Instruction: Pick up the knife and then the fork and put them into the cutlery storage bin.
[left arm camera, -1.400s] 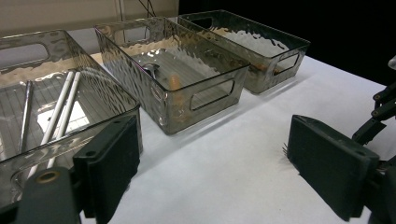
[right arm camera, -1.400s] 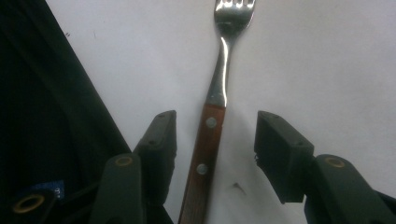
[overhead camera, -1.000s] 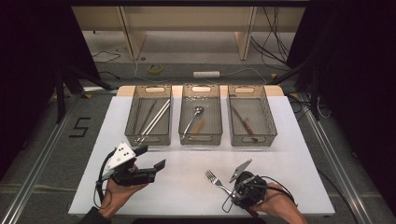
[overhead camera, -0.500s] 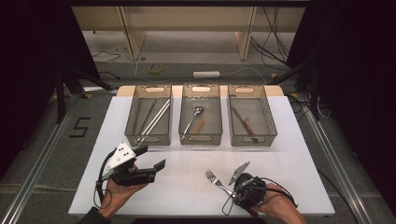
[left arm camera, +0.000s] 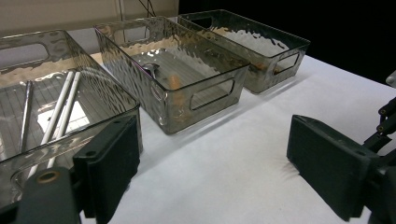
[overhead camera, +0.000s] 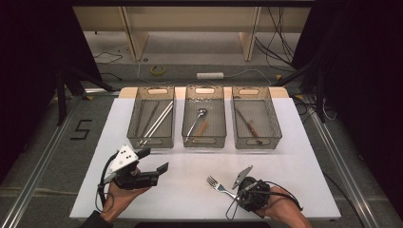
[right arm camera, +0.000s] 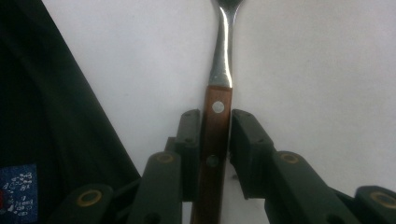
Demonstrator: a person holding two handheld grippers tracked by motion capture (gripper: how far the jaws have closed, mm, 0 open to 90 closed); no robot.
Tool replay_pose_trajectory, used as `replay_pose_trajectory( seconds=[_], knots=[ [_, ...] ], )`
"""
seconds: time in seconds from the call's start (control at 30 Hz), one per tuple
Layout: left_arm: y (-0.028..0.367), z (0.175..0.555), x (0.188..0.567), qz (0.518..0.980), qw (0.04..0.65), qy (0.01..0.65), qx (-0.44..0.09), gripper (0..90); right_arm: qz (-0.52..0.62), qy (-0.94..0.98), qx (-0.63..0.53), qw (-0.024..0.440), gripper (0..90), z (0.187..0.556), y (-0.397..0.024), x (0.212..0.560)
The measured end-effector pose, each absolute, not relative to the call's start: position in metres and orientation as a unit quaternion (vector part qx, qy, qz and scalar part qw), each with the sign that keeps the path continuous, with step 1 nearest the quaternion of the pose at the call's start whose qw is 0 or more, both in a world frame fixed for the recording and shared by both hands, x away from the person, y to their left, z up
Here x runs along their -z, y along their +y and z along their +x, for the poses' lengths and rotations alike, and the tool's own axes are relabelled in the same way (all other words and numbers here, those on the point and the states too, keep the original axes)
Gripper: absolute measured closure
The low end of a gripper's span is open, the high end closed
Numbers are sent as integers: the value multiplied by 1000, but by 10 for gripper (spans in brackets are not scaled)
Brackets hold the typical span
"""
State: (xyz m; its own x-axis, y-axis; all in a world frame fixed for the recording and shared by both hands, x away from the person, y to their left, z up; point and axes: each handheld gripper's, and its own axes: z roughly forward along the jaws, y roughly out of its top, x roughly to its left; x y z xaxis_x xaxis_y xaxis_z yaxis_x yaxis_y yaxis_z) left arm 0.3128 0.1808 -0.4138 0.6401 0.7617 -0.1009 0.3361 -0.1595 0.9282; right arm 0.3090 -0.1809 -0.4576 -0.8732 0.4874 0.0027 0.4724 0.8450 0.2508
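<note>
At the near edge of the white tabletop (overhead camera: pixel 294 156), the right gripper (overhead camera: pixel 236 192) points down at a fork (overhead camera: pixel 216 184) with a wooden handle. In the right gripper view its jaws stand on either side of the handle (right arm camera: pixel 214 140); they have just been closing in. The left one looks to be against the wood, while a thin gap shows at the right one, so the grasp is not yet firm. The fork lies flat on the tabletop, tines pointing away towards the far left, just in front of the person's right hand (overhead camera: pixel 280 211).

To the left, well apart from the fork, the left gripper (overhead camera: pixel 153 160) is held above the tabletop in the person's left hand (overhead camera: pixel 121 199). Its jaws are spread wide with nothing between them.

Farther back, three clear bins stand in a row. The left bin (overhead camera: pixel 152 141) holds long thin metal utensils, the middle bin (overhead camera: pixel 203 141) a spoon (overhead camera: pixel 197 118) and a small brown piece, and the right bin (overhead camera: pixel 256 141) a wooden-handled utensil (overhead camera: pixel 248 124).
</note>
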Motion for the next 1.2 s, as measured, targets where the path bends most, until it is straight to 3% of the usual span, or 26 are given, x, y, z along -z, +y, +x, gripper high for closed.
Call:
replay_pose_trajectory(
  seconds=[1.2],
  knots=[
    [180, 313, 414, 734, 530, 374, -202, 168, 232, 960, -147, 58, 775, 312, -188, 448]
  ],
)
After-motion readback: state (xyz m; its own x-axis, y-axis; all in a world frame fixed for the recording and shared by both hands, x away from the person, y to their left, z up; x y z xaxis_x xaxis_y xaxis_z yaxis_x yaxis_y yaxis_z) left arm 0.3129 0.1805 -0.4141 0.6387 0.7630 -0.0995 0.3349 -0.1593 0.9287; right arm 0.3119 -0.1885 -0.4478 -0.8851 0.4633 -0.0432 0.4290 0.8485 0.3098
